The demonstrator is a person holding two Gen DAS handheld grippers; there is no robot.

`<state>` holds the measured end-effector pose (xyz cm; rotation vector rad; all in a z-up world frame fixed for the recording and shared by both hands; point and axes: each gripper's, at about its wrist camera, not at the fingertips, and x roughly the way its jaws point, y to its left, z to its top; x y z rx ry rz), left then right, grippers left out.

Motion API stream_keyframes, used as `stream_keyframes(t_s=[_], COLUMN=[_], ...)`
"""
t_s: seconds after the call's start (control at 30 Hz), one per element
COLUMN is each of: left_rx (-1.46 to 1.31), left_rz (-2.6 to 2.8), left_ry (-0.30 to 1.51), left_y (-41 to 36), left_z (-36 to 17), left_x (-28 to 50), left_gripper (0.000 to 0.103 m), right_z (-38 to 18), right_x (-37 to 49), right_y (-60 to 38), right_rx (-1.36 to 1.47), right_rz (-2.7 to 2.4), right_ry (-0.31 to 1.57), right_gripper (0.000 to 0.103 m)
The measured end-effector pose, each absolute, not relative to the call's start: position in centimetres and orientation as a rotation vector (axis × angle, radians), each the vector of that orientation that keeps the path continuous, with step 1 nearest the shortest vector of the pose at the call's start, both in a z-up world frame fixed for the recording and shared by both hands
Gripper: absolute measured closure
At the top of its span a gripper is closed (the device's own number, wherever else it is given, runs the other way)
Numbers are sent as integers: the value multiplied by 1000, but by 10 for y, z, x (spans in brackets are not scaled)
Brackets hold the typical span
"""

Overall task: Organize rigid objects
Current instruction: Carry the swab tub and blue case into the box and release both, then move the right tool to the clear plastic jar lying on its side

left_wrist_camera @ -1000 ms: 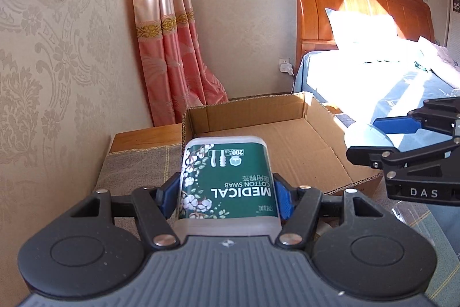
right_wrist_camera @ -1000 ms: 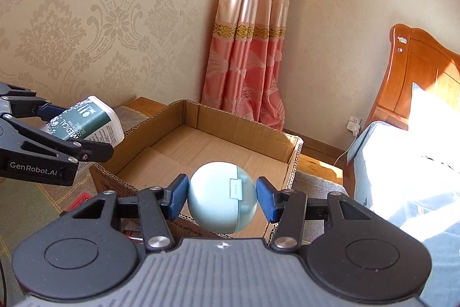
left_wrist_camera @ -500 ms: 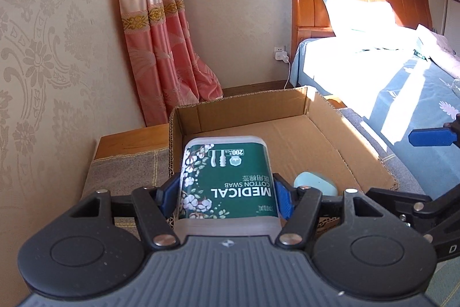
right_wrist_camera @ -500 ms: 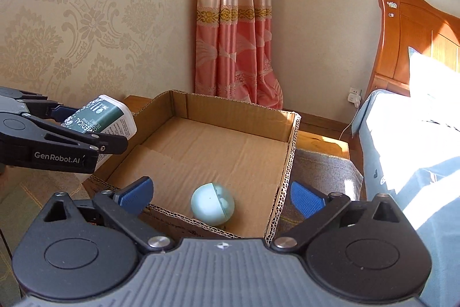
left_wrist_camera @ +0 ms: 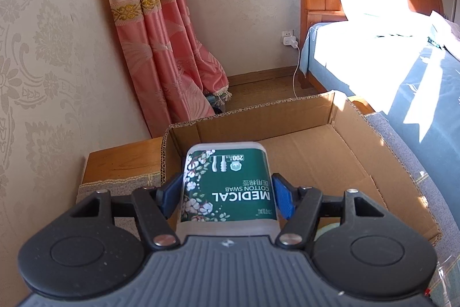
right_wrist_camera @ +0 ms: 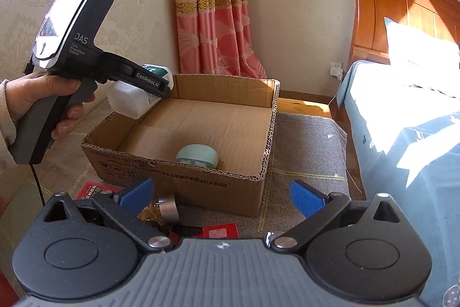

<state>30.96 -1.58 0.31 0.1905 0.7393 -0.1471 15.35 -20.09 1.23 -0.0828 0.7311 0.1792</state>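
My left gripper [left_wrist_camera: 227,193] is shut on a green-labelled medical cotton swab box [left_wrist_camera: 228,186], held tilted over the left wall of an open cardboard box [left_wrist_camera: 316,163]. In the right wrist view the left gripper [right_wrist_camera: 161,87] holds the swab box [right_wrist_camera: 129,102] above the cardboard box's [right_wrist_camera: 184,180] left rim. A pale blue rounded case [right_wrist_camera: 197,156] lies inside the box near its front wall. My right gripper [right_wrist_camera: 221,196] is open and empty, in front of the box.
A small bottle with a metal cap [right_wrist_camera: 168,207], a red packet [right_wrist_camera: 92,190] and a red box [right_wrist_camera: 220,232] lie on the grey cloth before the cardboard box. A bed [right_wrist_camera: 417,134] stands on the right, a curtain [right_wrist_camera: 215,19] behind.
My right gripper opened and dropped the pale blue case into the cardboard box, then drew back. My left gripper carried the swab box forward over the box's left side.
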Motion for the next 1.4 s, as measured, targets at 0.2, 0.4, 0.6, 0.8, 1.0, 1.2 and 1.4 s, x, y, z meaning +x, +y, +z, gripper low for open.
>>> stream_keyframes(t_s=[0.2,0.4,0.6,0.8,1.0,1.2,1.4], left_rx=[221,204,180,111,109,80,71], left_rz=[-104,-117,-108,-107,-102,-102,-82], left_ry=[683,668,626,632,664,667,683], left_y=[-16,-10,-3,7,9,16,26], left_z=[14,27,31,18,2,2,-4], left_x=[301,259,209,167,142,126,118], left_gripper=[10,5,2,1,1,1,1], right_z=[11,10,4,-9,-18,-25,-39], right_x=[148,140,126,111,117,164,184], right_y=[-204,-211,-215,-222,-234,-245,-248], right_rx=[-96,-85,-84,-76,-103,-148,-98], right_rz=[167,161,175,215,240,341,471], right_ry=[731,735,741,747,750,801,928], right_gripper=[0,0,0,0,0,0,0])
